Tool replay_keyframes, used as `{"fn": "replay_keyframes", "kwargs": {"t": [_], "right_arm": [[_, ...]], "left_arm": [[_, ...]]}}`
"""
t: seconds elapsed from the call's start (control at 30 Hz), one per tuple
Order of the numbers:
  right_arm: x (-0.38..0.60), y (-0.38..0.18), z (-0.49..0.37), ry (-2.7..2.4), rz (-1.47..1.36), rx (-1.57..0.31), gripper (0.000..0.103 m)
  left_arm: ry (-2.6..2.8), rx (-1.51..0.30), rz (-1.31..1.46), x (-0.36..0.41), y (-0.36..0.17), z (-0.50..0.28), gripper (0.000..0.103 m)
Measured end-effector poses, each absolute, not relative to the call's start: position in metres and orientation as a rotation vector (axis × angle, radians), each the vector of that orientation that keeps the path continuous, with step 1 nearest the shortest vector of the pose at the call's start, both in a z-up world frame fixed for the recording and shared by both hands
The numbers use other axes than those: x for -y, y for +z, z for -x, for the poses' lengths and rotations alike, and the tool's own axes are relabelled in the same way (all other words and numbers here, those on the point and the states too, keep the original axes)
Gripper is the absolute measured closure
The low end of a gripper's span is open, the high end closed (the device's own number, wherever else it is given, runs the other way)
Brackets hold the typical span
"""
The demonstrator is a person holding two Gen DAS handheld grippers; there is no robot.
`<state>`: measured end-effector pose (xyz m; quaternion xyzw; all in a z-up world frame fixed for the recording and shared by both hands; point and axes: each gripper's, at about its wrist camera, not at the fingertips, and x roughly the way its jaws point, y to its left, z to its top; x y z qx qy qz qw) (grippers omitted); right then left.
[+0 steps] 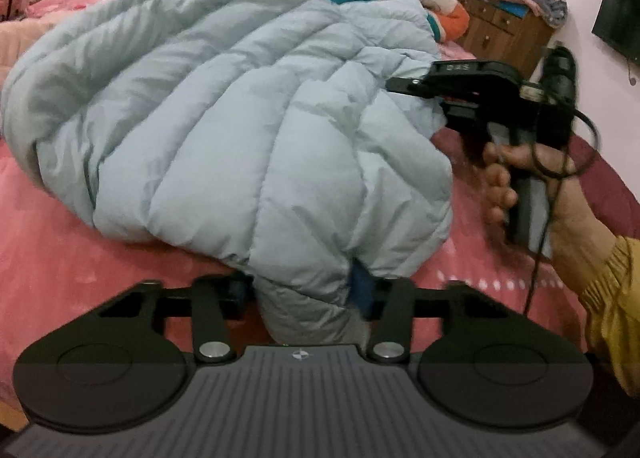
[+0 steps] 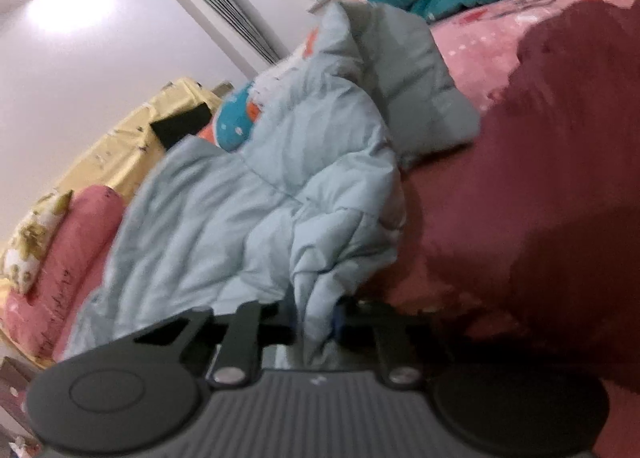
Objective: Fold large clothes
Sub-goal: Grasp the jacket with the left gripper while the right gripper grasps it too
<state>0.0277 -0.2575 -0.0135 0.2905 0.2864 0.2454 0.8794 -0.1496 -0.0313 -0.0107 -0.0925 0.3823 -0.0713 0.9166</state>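
From my left wrist view, the pale blue puffer coat [image 1: 224,113] lies heaped on the pink bed [image 1: 60,250], its bulk stretching away and leftward from my left gripper [image 1: 306,294]. A fold of its near hem sits between that gripper's fingers, which look pressed onto the padding. At the coat's right edge, my right gripper [image 1: 416,87] bites the fabric, held in my right hand [image 1: 560,193].

From my right wrist view, the coat [image 2: 256,193] runs forward and up-left from my right gripper [image 2: 316,322], jaws pinched on a bunched edge. I judge both hands equally near, each holding one edge, so the fold goes across toward the coat's far side.
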Motion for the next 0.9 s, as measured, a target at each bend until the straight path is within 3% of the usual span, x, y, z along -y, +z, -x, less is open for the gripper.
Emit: {"fn": "replay_keyframes", "kwargs": {"t": [0.1,0.23,0.9], "right_arm": [[0.262,0.007,-0.008,0.523,-0.597,-0.538,0.097],[0.271,0.038,0.025,0.531,-0.612,-0.446,0.100],[0.253,0.227,0.182,0.570,-0.479,0.038,0.101]], "left_arm": [[-0.127,-0.731,0.184,0.034,-0.004,0.150,0.081],[-0.120,-0.645,0.191,0.029,0.014,0.158,0.090],[-0.169,-0.097,0.252,-0.015,0.168,0.238,0.094]]}}
